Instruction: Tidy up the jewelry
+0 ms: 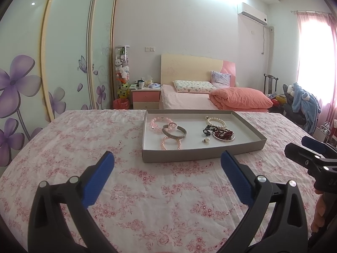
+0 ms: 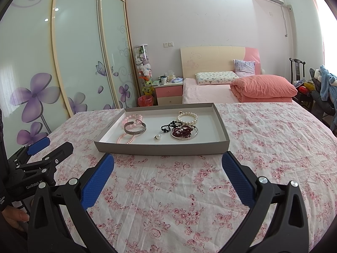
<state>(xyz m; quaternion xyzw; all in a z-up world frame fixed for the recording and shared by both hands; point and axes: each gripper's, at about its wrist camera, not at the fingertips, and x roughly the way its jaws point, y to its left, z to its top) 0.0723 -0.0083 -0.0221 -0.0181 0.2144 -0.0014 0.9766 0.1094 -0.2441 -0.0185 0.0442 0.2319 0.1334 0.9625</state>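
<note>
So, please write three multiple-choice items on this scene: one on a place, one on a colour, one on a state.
1. Where does the silver cuff lie?
A. in the tray's left half
B. on the cloth beside the tray
C. on the nightstand

2. What colour are the gripper pads?
A. red
B. blue
C. green

3. How do the two grippers stand?
A. both open and empty
B. left shut on a bracelet
C. both shut

Key: 1 A, the cuff rests inside the tray, among the pink bracelets on its left side. 2 B, the pads are blue. 3 A, the left gripper and the right gripper both show wide gaps with only the cloth between the fingers.
</note>
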